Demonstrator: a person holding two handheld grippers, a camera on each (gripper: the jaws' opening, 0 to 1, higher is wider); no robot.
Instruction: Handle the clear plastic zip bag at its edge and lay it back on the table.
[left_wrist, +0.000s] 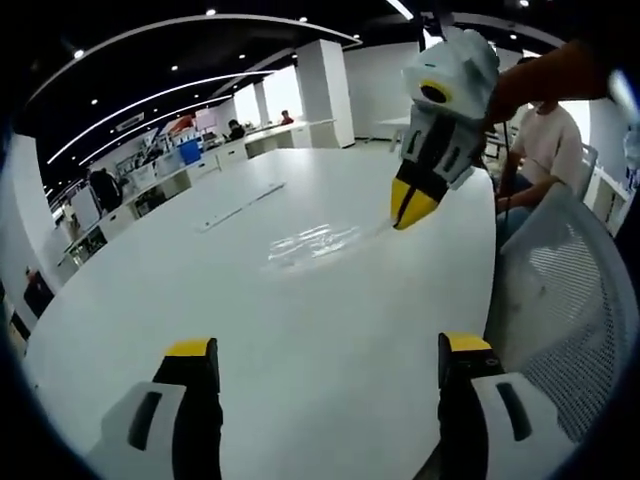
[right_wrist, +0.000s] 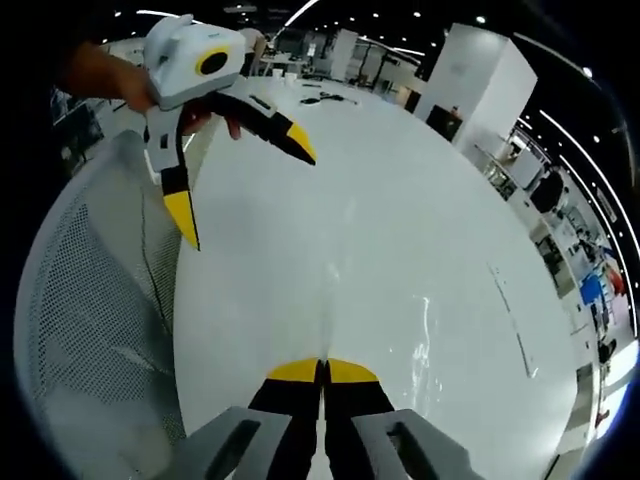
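Observation:
The clear plastic zip bag lies flat on the white table, showing mostly as glints. In the left gripper view my right gripper comes down from the upper right, its yellow tips together at the bag's right edge. In the right gripper view the right gripper has its jaws pressed together on the bag, whose thin edge runs away from the tips. My left gripper is open, well short of the bag, with nothing between its jaws. The left gripper also hangs open above the table's edge, held by a hand.
A white mesh chair stands against the table's edge. A person sits beyond it. A long thin strip lies on the far side of the table. Small dark items sit at the table's far end.

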